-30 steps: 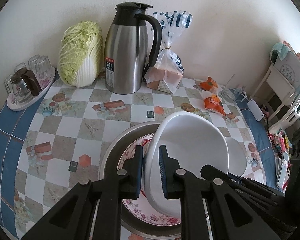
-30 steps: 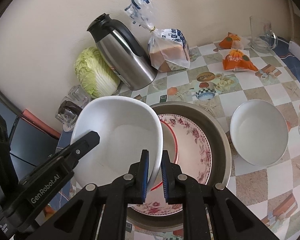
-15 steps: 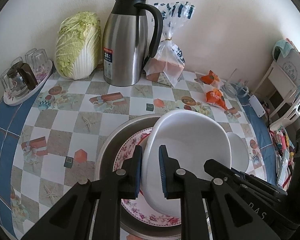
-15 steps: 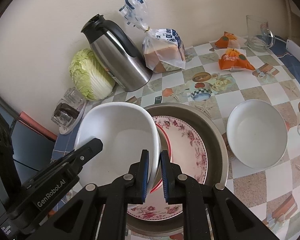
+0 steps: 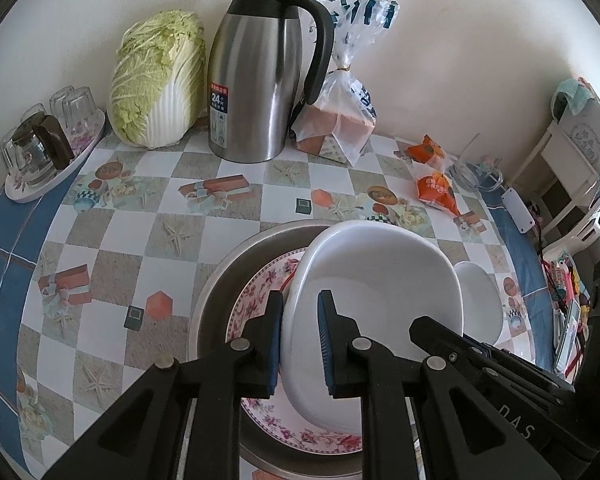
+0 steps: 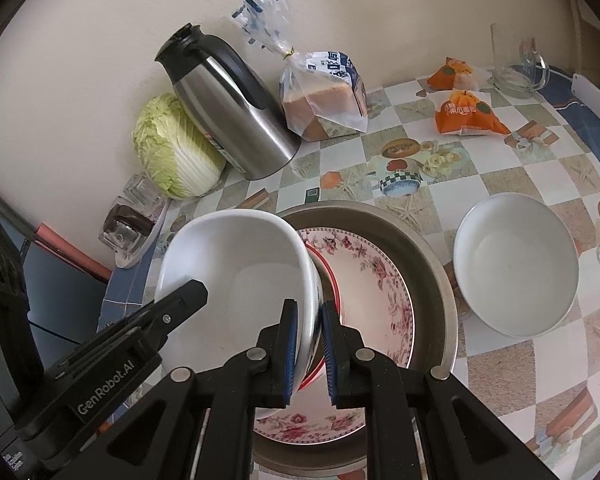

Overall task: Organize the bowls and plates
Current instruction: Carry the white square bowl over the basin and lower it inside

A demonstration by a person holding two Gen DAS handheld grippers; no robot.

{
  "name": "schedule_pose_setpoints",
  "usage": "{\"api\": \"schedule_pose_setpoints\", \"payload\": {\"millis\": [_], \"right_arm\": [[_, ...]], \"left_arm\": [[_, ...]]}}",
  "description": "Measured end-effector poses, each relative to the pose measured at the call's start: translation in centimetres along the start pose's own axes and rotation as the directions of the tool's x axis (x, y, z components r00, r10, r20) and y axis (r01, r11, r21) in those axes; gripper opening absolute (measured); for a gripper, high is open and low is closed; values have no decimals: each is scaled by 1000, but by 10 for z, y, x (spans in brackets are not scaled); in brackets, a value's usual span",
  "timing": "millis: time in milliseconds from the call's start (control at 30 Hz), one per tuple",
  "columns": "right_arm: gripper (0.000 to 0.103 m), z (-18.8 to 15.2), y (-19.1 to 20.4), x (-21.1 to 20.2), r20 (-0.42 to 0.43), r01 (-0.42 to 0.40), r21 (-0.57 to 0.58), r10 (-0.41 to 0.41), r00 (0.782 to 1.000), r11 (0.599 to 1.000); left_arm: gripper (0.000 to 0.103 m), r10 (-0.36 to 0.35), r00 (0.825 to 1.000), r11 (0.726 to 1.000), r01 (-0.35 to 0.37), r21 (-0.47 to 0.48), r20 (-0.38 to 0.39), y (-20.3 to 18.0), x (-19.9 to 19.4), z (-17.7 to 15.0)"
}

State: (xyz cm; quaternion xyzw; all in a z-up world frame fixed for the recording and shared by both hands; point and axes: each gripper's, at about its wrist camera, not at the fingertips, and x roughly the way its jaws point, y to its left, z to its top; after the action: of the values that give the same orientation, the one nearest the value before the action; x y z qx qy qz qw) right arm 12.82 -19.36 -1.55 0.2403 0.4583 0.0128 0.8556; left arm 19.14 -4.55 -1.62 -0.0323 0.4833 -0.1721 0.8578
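Two hand-held grippers carry one white bowl over the stacked plates.

The left hand-held gripper [image 5: 298, 344] and right hand-held gripper [image 6: 309, 348] each pinch opposite rims of the white bowl [image 6: 236, 280], held tilted at lower centre above the floral plate [image 6: 380, 300] in the metal basin [image 6: 432, 264]. Level both grips, lower evenly, release together. Since a second ago the bowl has risen slightly; the second bowl [image 6: 516, 268] at right stays on the bench [image 5: 100, 232].

This looks like a home kitchen. A round table [image 5: 100, 240] has a picture cloth. At 12 o'clock stand a cabbage [image 5: 156, 80], a metal jug [image 5: 260, 76] and bagged bread [image 5: 336, 120]. At 9 o'clock, drinking glasses [image 5: 40, 136].
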Motion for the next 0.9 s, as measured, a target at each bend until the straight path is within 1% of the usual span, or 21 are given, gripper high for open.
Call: {"api": "schedule_pose_setpoints", "payload": {"millis": [200,400,533,900], "right_arm": [[15,2,-2,0,4,-6,7,6,1000,1000],[16,3,-3,-2,4,-5,14,5,1000,1000],[16,4,-4,-2,3,-9,19,9,1000,1000],[16,4,-8,-4,0,-17,40,17,1000,999]], "left_arm": [[16,-4,1000,1000,4,-5,-9,1,2,0],[16,-4,1000,1000,4,-3,8,0,-3,1],[16,-1,1000,1000,1,1,4,-1,-3,1],[17,-19,1000,1000,20,-18,14,0,-10,2]]}}
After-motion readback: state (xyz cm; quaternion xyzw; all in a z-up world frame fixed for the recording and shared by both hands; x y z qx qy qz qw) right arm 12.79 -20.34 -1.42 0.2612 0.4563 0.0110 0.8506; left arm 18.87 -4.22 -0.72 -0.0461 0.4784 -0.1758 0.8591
